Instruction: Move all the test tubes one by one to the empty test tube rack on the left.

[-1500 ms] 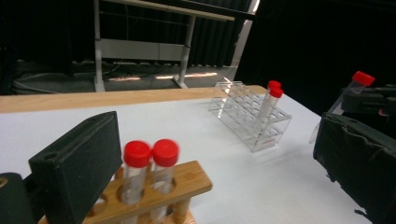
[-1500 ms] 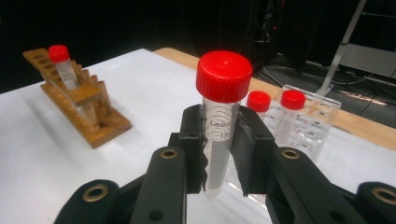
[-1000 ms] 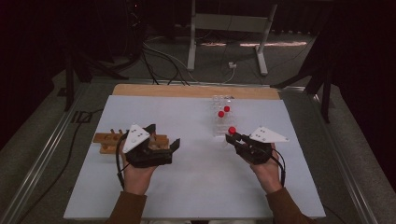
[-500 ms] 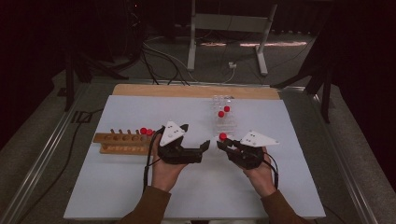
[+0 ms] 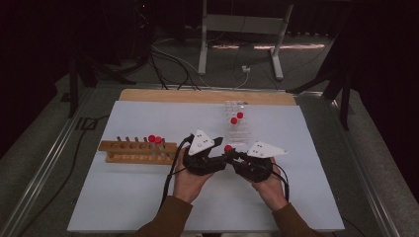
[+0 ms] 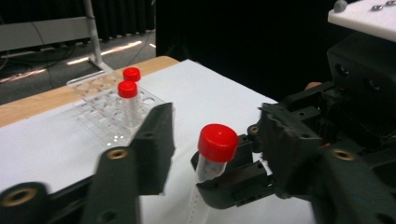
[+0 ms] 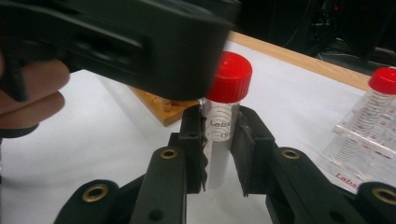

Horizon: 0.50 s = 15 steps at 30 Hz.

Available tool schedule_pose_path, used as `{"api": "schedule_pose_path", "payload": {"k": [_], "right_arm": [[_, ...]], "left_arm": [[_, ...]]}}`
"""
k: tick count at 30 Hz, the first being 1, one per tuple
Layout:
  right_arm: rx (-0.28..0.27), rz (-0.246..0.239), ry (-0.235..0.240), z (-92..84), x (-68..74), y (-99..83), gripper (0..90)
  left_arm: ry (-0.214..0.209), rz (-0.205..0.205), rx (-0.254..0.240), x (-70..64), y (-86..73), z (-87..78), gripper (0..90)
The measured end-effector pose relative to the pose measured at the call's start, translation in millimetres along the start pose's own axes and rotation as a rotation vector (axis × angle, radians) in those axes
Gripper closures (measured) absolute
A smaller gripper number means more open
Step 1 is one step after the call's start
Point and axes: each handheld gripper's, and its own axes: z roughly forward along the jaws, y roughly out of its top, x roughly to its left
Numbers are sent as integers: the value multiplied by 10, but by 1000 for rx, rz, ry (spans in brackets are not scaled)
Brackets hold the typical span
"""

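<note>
A clear tube with a red cap [image 7: 229, 77] stands upright between the pads of my right gripper [image 7: 220, 122], which is shut on it below the cap. From above, that tube [image 5: 228, 148] sits mid-table where both grippers meet. My left gripper [image 5: 217, 157] faces the right gripper [image 5: 236, 159] from the left. Its jaws have just been closing and now flank the cap [image 6: 217, 142]. In the left gripper view, my left gripper [image 6: 215, 122] still has a gap on each side of the cap, so the pads are not pressing.
A wooden rack [image 5: 133, 152] at the left holds two red-capped tubes [image 5: 155, 140] at its right end. A clear plastic rack [image 5: 237, 129] behind the grippers holds two more [image 5: 237, 118]. White mat [image 5: 123, 197] covers the table; a wooden strip [image 5: 197, 96] runs along its far edge.
My left hand has moved right, away from the wooden rack, up to the right gripper, and its jaws have narrowed around the tube's cap. The right hand has drifted slightly left with the tube.
</note>
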Motion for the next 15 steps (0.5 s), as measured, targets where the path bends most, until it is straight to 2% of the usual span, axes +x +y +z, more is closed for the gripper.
{"api": "schedule_pose_path", "payload": {"k": [7,10,15], "right_arm": [[0,-12,9,-3,16,9,746],[2,-10,12,-3,11,6,746],[-3,-12,13,-3,4,1,737]], "left_arm": [[6,7,44,-4,-22,68,644],[0,10,47,-10,-27,74,700],[9,8,39,-9,-26,68,712]]}}
